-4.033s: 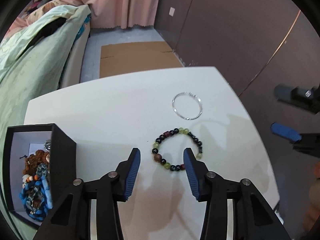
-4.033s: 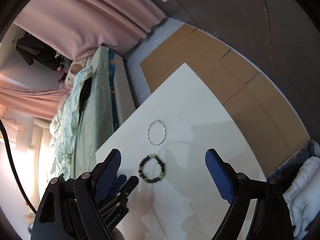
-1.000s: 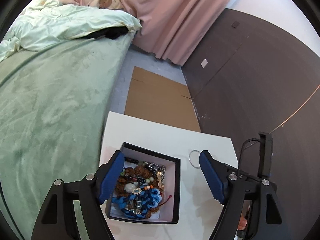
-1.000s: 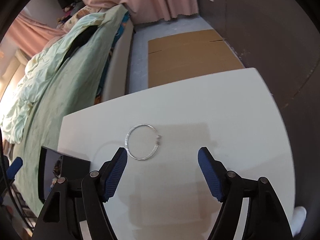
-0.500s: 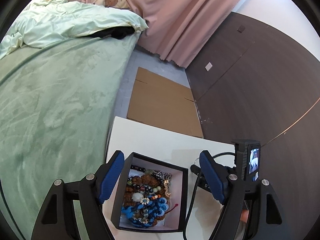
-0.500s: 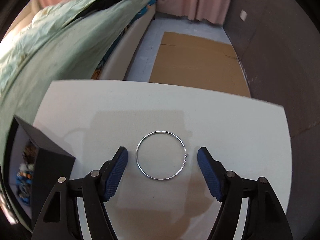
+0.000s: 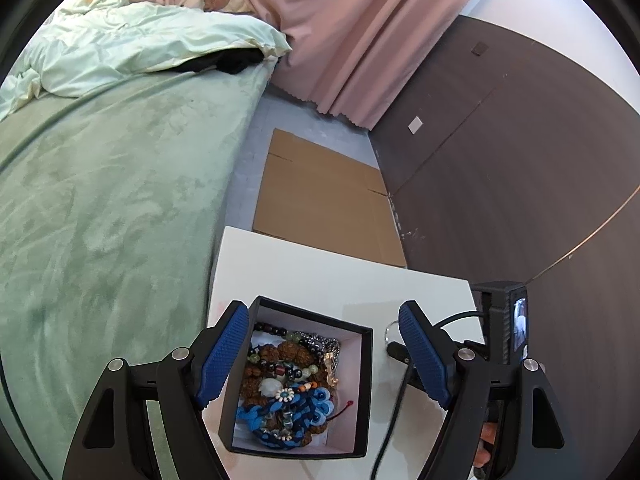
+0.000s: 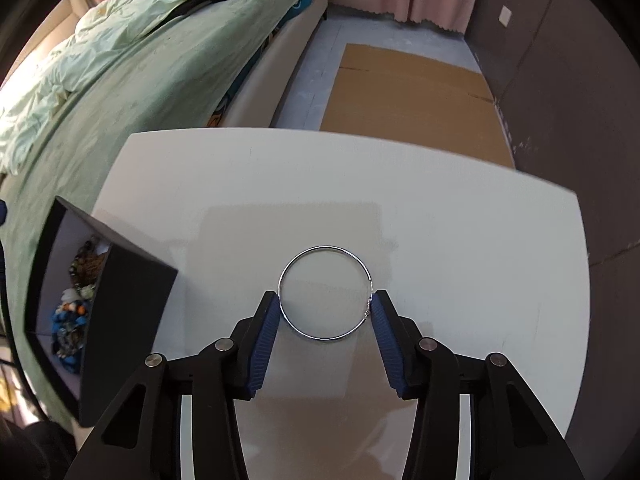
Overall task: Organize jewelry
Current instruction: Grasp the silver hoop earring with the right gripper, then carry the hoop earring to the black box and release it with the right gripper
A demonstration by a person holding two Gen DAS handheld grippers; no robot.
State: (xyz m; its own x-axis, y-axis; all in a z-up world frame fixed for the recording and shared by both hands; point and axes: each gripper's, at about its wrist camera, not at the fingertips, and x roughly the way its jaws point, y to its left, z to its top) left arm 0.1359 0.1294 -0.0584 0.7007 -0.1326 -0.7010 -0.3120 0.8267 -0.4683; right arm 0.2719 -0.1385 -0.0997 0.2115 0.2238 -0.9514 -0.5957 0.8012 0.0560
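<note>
Pickup under way: the right gripper has just been closing its jaws around a thin silver bangle lying flat on the white table, pads at its two sides, contact too close to call. Off to its left, the left gripper hangs spread over the open jewelry box. Next likely comes a firm pinch, a lift, then carrying it leftward.

A bed under a green blanket fills the left, with a pale rumpled duvet and a dark garment at its far end. Pink curtains hang beyond, reaching a grey floor where flattened cardboard lies beside a dark brown wall. The wall bears a small white plate.
</note>
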